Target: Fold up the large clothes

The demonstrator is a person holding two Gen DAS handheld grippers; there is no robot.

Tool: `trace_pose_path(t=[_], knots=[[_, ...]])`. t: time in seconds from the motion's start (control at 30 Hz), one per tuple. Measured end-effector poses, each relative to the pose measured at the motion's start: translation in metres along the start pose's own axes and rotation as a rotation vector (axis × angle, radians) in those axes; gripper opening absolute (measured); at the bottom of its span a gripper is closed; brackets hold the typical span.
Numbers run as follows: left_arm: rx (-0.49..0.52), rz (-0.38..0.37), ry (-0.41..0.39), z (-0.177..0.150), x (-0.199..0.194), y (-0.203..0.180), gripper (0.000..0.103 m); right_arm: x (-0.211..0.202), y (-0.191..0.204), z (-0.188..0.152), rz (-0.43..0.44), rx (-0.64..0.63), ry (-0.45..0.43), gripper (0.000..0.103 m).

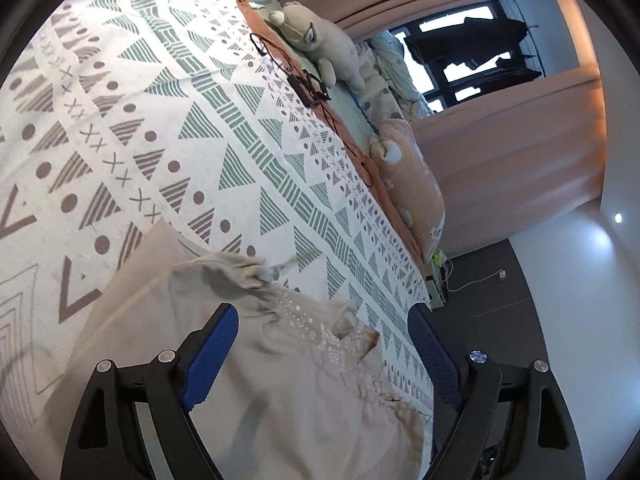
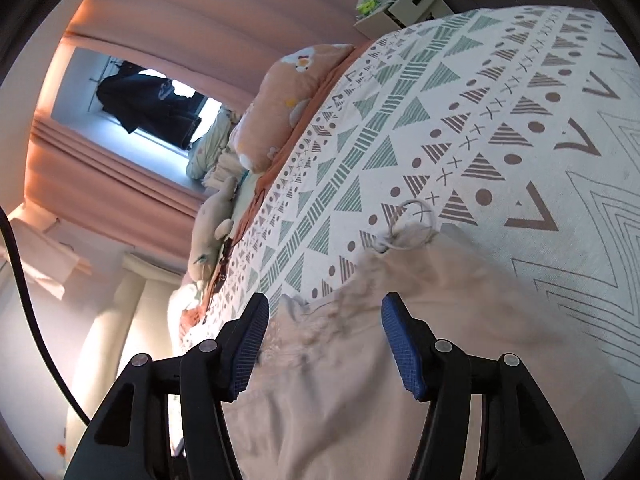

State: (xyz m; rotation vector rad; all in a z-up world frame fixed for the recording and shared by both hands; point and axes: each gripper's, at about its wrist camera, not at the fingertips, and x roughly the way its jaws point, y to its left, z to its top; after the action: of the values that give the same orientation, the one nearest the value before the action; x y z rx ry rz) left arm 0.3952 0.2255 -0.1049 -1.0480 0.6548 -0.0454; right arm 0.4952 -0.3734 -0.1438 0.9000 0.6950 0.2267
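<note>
Both my grippers hang spread over a beige garment on a patterned bed.

My left gripper has its blue pads wide apart with nothing pinched, and the beige garment lies loose under them on the bedspread, white with green and brown triangles, dots and crosses; my right gripper also stands parted, its pads clear of the cloth; a white drawstring curls at the garment's gathered edge; along the bed's far side I see a grey plush toy, a peach cushion and a black cable; behind them pink curtains frame a window with dark clothes hanging in it; a small white cabinet stands by the bed's corner.
</note>
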Motion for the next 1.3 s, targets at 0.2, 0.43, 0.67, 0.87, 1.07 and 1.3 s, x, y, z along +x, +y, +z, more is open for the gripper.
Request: trace_pose_path(t=[0.2, 0.43, 0.67, 0.87, 1.07, 1.3], knots=[[0.110, 0.119, -0.050, -0.009, -0.043, -0.006, 0.086, -0.025, 0.011, -0.012, -0.018, -0.056, 0.012, 0.060], [0.259, 0.274, -0.024, -0.027, -0.064, 0.002, 0.086, -0.064, 0.004, -0.024, -0.086, -0.108, 0.013, 0.060], [0.321, 0.384, 0.008, -0.045, -0.065, 0.041, 0.081, -0.085, -0.022, -0.033, -0.279, -0.184, 0.014, 0.060], [0.347, 0.460, 0.089, -0.063, -0.052, 0.070, 0.063, -0.083, -0.053, -0.042, -0.474, -0.270, 0.054, 0.060], [0.412, 0.513, 0.144, -0.080, -0.039, 0.082, 0.014, -0.070, -0.076, -0.050, -0.501, -0.294, 0.098, 0.017], [0.445, 0.520, 0.104, -0.092, -0.057, 0.086, 0.005, -0.060, -0.060, -0.050, -0.435, -0.353, 0.083, 0.008]])
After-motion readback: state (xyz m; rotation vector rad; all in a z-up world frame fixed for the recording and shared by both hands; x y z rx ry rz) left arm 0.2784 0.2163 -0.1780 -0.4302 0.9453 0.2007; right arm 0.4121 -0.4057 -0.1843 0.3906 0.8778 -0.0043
